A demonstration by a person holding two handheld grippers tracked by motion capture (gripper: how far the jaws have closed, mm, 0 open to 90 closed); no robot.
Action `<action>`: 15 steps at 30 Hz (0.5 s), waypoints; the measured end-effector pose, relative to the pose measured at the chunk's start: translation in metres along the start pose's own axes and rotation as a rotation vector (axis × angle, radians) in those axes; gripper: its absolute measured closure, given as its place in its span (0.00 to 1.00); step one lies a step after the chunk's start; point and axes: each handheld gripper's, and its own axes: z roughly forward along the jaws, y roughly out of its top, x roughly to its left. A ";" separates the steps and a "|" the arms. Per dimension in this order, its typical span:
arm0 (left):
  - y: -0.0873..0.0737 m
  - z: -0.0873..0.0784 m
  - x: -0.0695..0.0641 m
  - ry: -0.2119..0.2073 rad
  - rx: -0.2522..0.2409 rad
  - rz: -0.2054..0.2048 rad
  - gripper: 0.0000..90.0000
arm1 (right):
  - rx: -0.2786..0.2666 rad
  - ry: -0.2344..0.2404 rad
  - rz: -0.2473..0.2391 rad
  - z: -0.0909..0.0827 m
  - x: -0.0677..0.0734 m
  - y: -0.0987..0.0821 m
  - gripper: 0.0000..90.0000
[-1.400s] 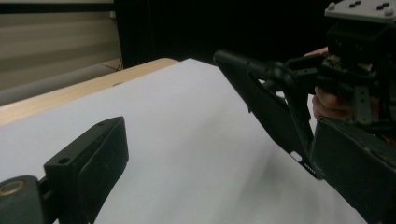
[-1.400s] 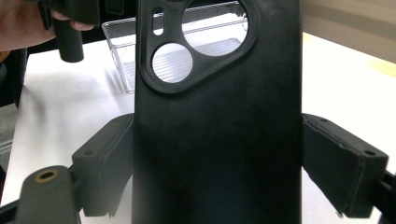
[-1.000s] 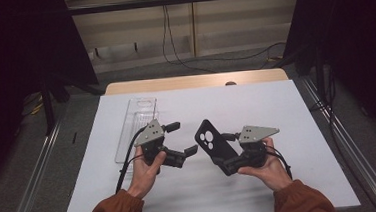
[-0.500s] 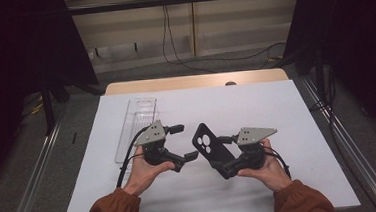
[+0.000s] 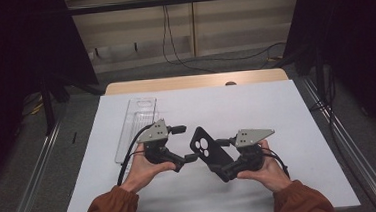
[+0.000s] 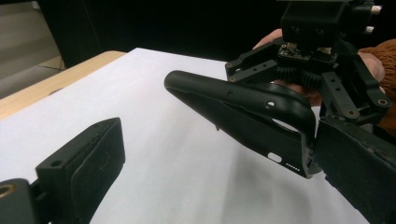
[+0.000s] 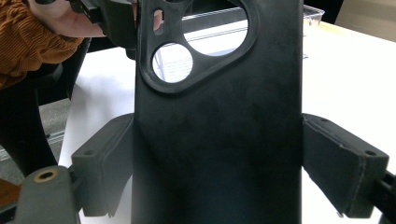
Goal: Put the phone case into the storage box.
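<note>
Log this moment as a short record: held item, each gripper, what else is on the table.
held item: black phone case, camera cutout up, off the table
right gripper: shut on the case's sides
left gripper: open, one jaw at the case's edge, other jaw clear
other item: clear plastic tray, far left
surface: white table sheet

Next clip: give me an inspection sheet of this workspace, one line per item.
Surface: white sheet over a wooden table.
Job's things: black phone case, held off the sheet.
Clutter: clear plastic tray at left.
Grippers: right gripper shut on the phone case's sides; left gripper open, one jaw against the case's edge.
Cables: one from each gripper; more on the floor behind.
Surroundings: dark curtains, metal rails, grey floor.
</note>
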 end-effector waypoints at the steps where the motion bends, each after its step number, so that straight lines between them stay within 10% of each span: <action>1: -0.001 0.001 0.000 -0.012 0.005 -0.005 0.02 | 0.004 0.007 -0.002 0.001 0.001 0.000 0.16; 15: -0.003 0.004 0.003 -0.134 0.018 0.016 0.02 | 0.032 0.084 -0.014 0.003 0.001 -0.002 0.16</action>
